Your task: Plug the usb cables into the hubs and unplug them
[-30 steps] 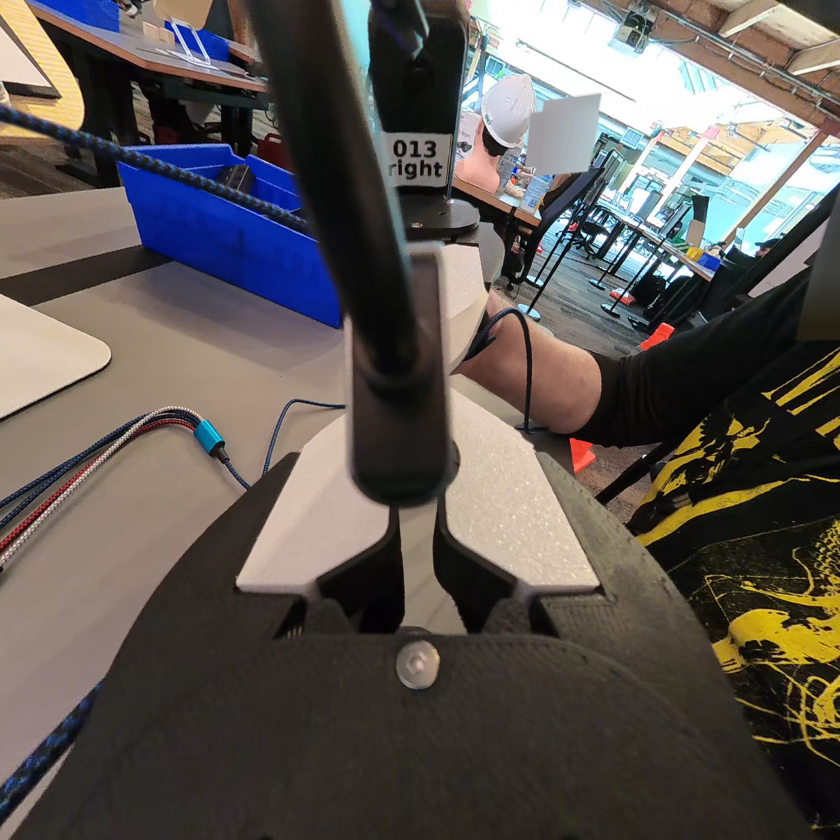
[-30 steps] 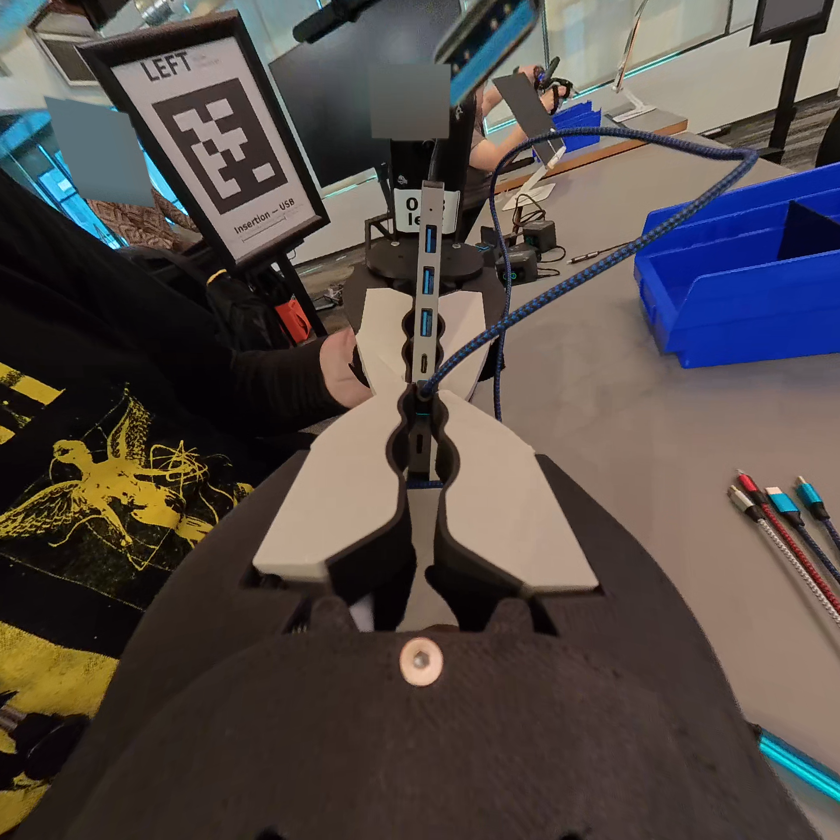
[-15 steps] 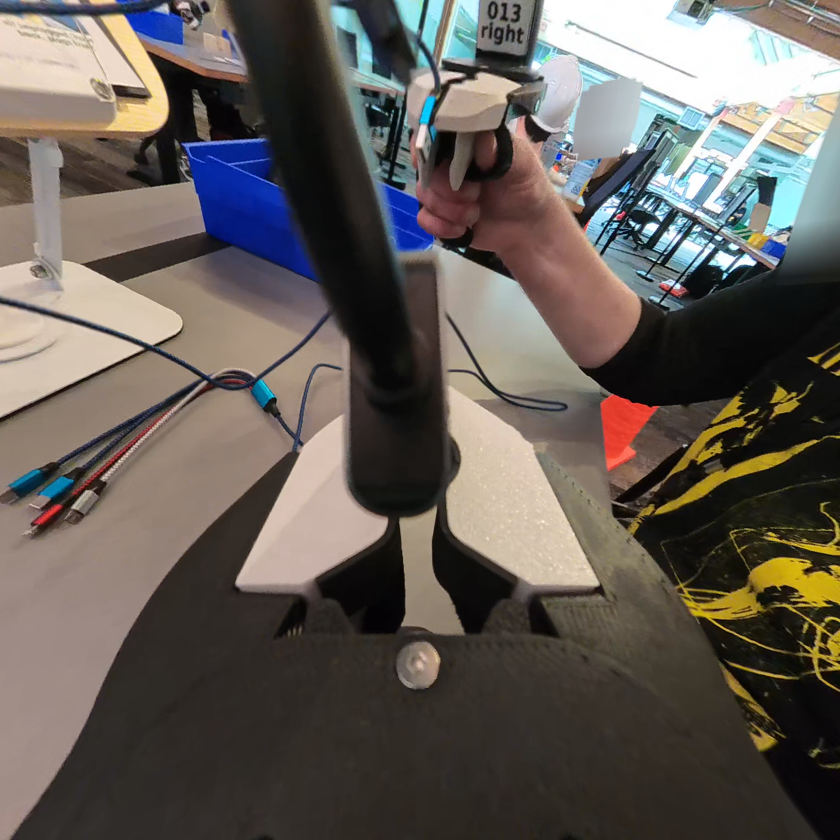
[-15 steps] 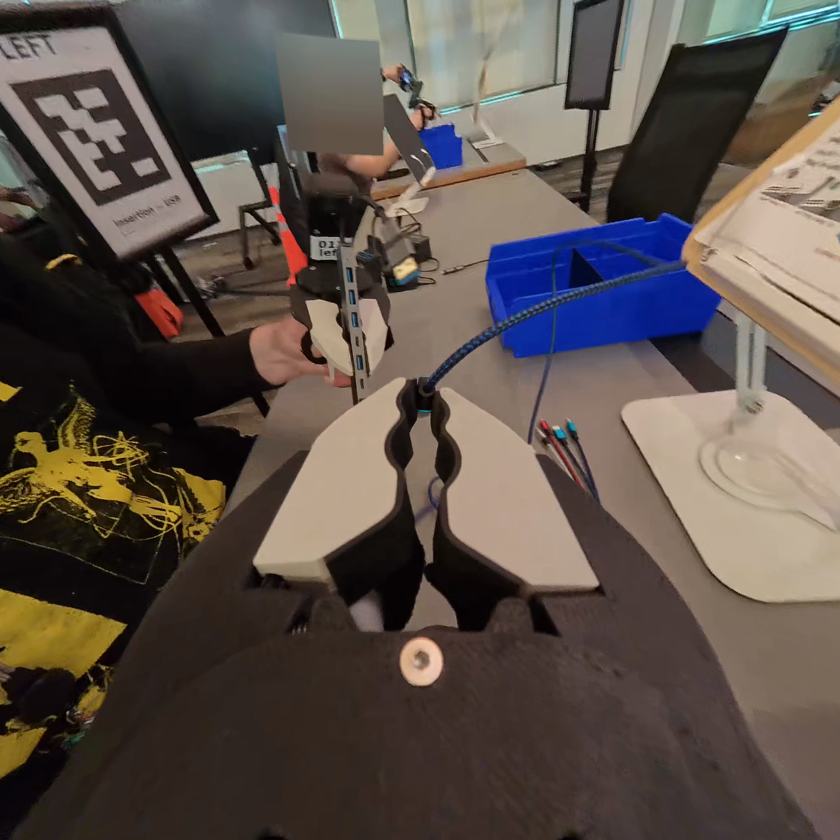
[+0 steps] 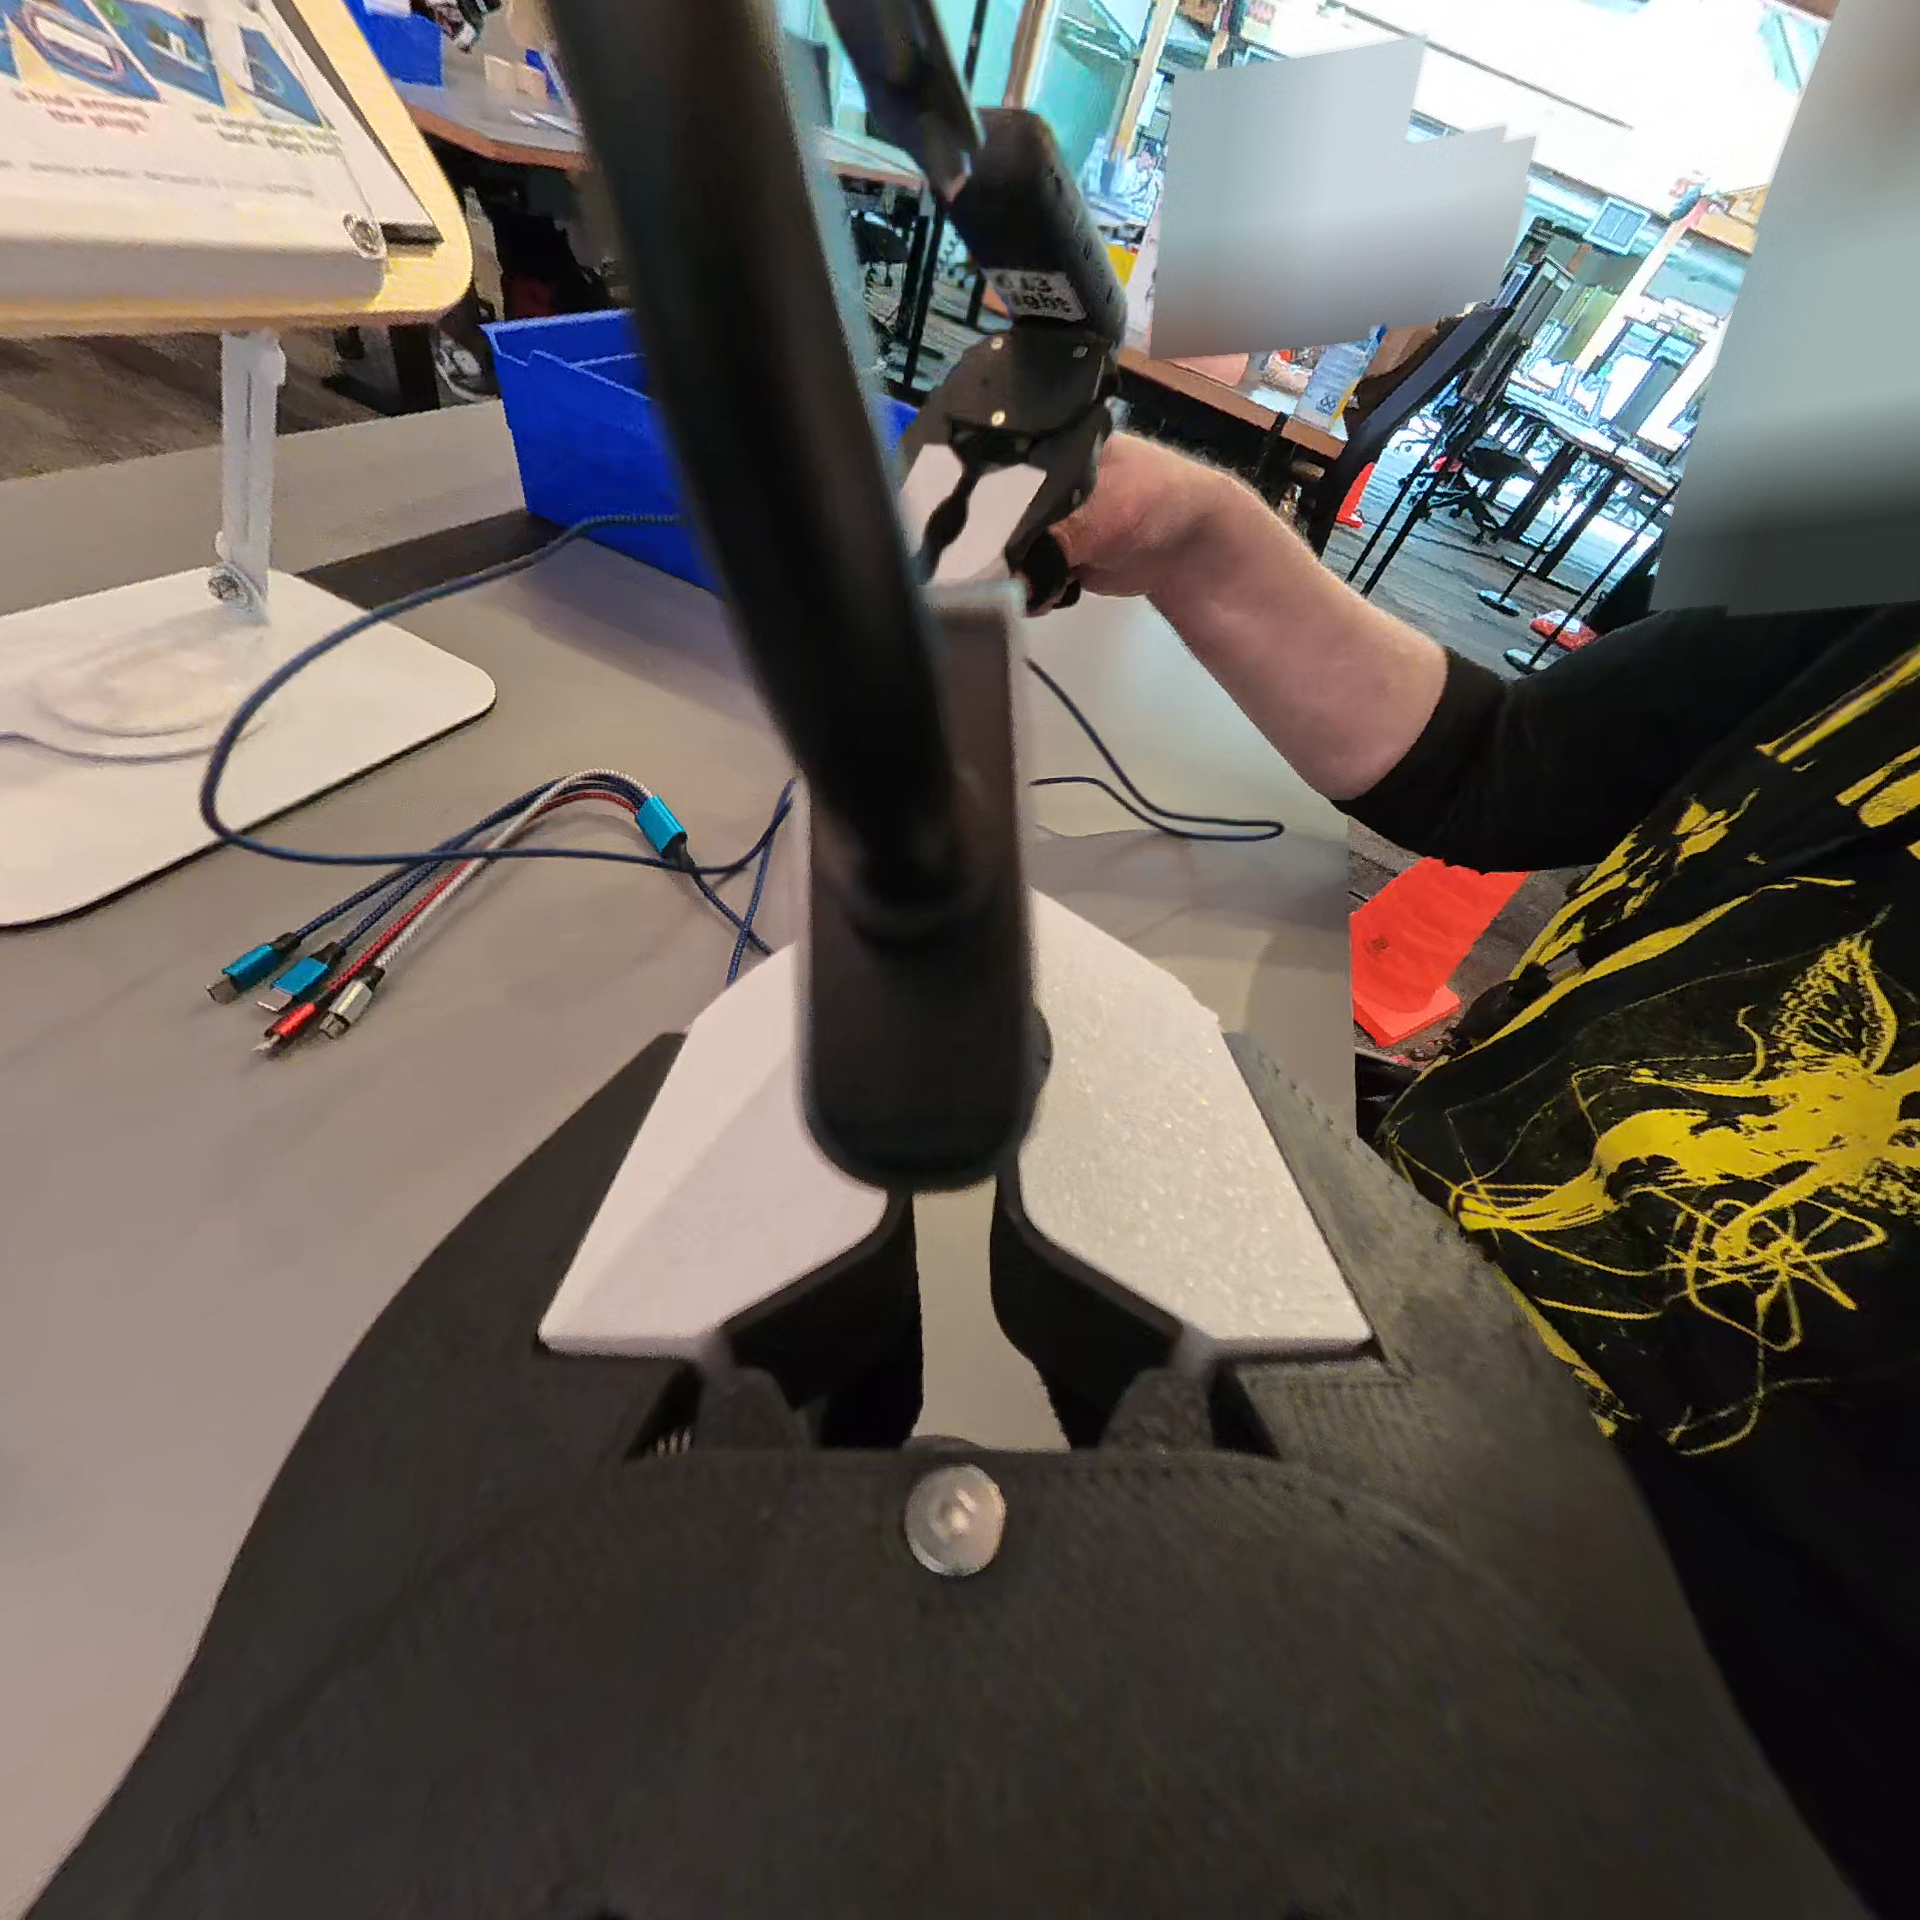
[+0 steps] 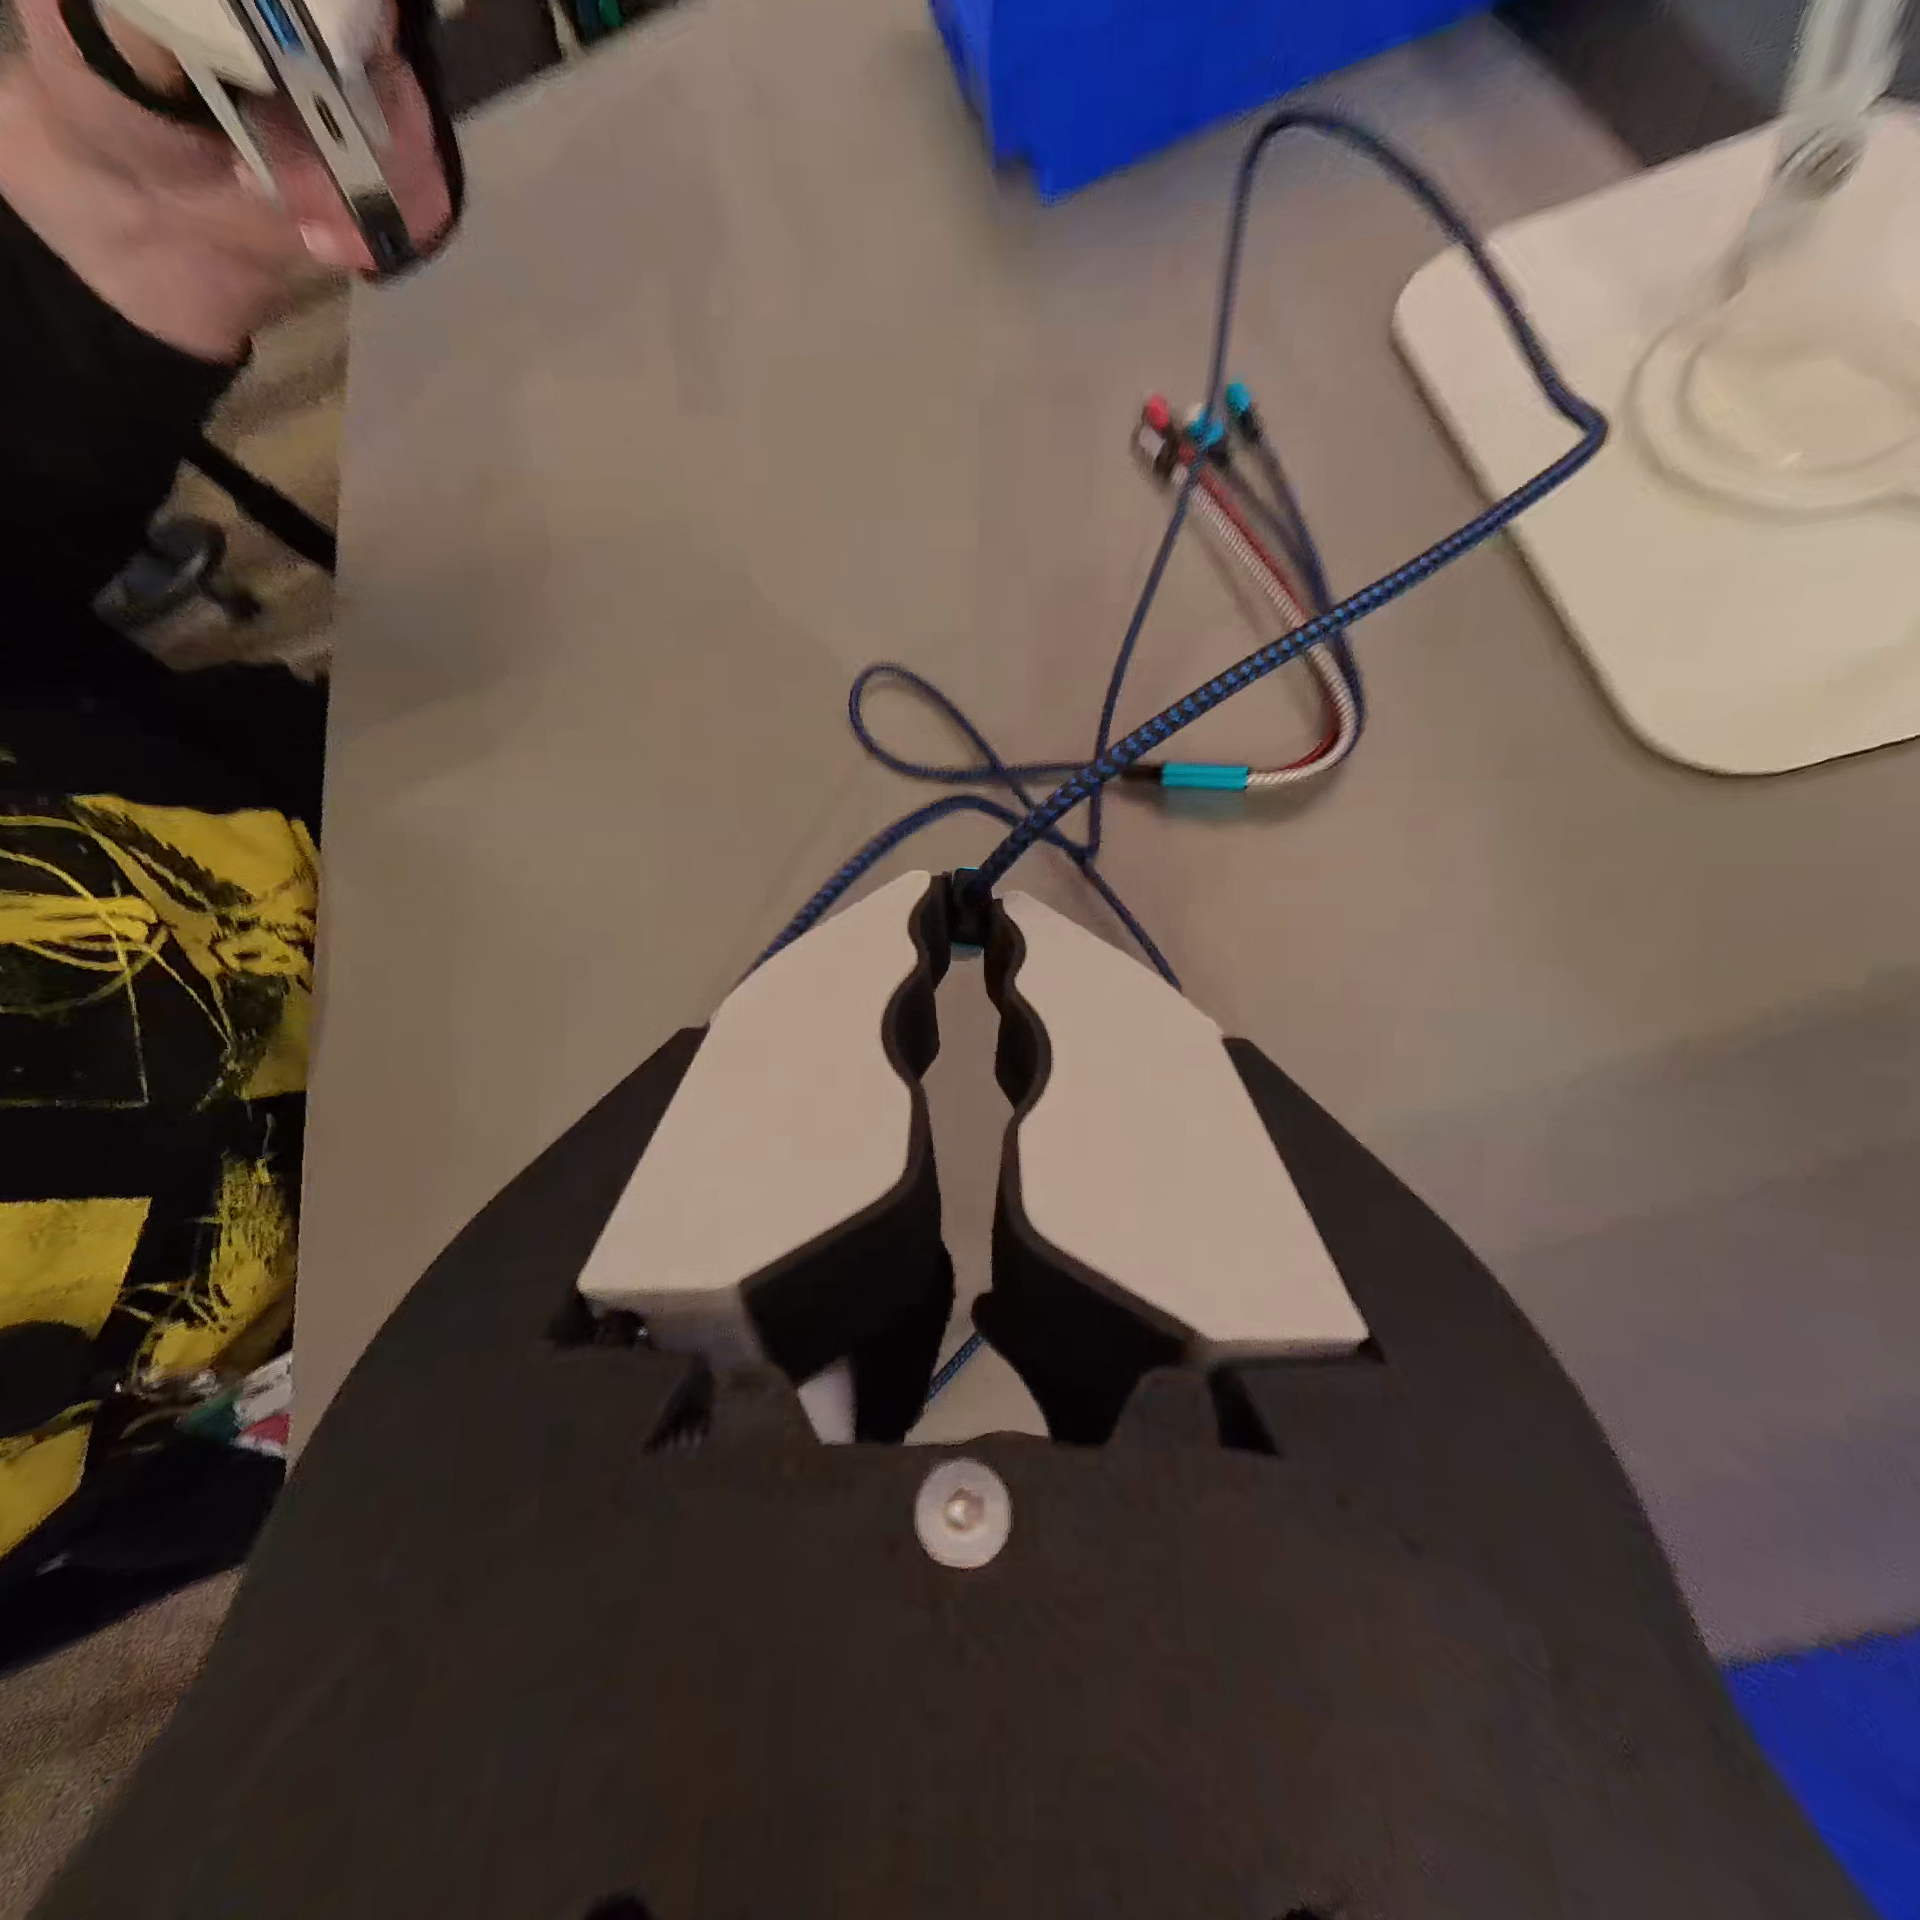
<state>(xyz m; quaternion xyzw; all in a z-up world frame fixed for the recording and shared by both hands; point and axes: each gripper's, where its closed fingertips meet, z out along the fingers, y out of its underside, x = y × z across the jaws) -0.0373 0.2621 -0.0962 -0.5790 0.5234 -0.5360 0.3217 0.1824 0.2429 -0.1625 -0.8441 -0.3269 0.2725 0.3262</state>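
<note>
Right claw [image 6: 961, 914] swung tableward, clamping blue cable [image 6: 1299, 634]; left clamps hub [image 5: 914, 883].

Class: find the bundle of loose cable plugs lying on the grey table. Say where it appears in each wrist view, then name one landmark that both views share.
Left wrist view: the plug bundle lies at middle left, on the table in front of the white stand base.
Right wrist view: the plug bundle sits upper right of centre, left of the stand base.
Shared landmark: the white stand base; the blue bin also shows in both.
</note>
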